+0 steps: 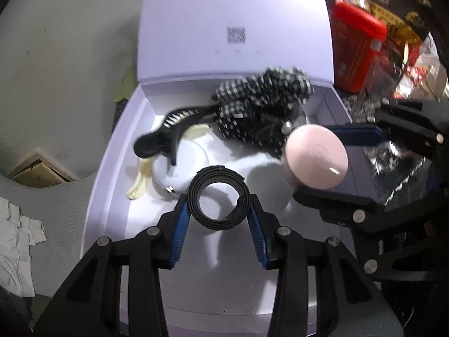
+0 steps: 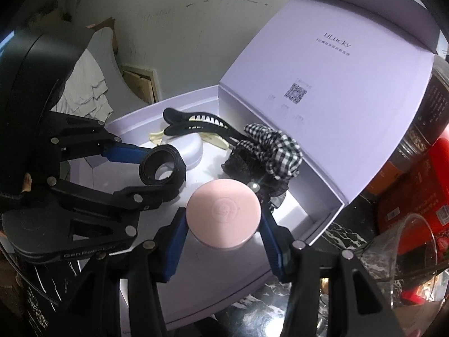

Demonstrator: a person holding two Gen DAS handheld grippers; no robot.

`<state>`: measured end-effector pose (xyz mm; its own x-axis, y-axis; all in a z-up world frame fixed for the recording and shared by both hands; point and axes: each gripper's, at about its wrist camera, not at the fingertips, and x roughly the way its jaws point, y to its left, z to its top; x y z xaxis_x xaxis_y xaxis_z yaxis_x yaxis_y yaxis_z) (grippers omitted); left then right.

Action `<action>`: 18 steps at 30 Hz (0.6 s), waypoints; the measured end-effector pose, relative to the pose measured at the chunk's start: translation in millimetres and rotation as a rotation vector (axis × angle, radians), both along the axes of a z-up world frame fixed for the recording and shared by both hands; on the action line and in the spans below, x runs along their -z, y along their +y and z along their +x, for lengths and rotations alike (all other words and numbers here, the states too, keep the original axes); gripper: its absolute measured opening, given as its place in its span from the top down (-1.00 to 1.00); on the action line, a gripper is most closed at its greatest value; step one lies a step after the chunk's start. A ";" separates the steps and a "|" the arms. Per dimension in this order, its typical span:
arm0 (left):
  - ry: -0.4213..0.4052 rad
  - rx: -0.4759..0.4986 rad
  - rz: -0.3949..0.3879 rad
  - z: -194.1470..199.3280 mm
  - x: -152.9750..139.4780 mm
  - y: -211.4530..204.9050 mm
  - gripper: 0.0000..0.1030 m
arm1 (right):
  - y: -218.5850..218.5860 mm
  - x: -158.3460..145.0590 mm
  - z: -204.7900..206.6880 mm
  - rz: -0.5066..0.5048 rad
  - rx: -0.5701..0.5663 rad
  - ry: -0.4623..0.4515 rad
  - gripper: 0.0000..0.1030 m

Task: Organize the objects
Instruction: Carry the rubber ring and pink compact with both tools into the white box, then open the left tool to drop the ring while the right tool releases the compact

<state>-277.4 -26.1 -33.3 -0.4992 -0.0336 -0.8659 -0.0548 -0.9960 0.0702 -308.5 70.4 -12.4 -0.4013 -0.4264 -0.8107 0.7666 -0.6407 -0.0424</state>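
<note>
Both hands hang over the open lilac box [image 2: 322, 210], its lid [image 2: 322, 64] standing up at the far edge. The left gripper [image 1: 219, 210] is clamped on a black coiled band [image 1: 219, 198], the pads pinching its sides, above the middle of the box floor near the front wall. The right gripper [image 2: 224, 219] is clamped on a pink round case [image 2: 224, 216], just inside the box's right-hand wall.

The trouble I see is crowding. A black hair clip [image 2: 193, 123] lies across a white round case [image 2: 185, 146] toward the far left corner, and a checked scrunchie [image 2: 275, 146] heaps against the far wall. The coil could spring loose when let go and unroll onto the clip. The pink case, if dropped from height, could land tilted on the scrunchie's lace or knock the right wall. The two grippers sit near each other and could bump.
</note>
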 end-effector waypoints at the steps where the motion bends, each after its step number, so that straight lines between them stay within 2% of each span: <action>1: -0.008 0.000 -0.009 -0.5 2.0 0.4 0.24 | -1.6 2.4 0.3 0.009 -0.004 -0.001 -0.01; 18: -0.069 -0.015 0.012 -8.8 20.2 -8.1 0.23 | -10.3 20.3 -3.1 0.055 -0.013 -0.020 -0.01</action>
<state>-286.2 -34.3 -53.5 -0.4374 -0.0301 -0.8988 -0.0443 -0.9975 0.0550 -311.6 60.1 -32.6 -0.3792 -0.3860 -0.8409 0.7758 -0.6280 -0.0616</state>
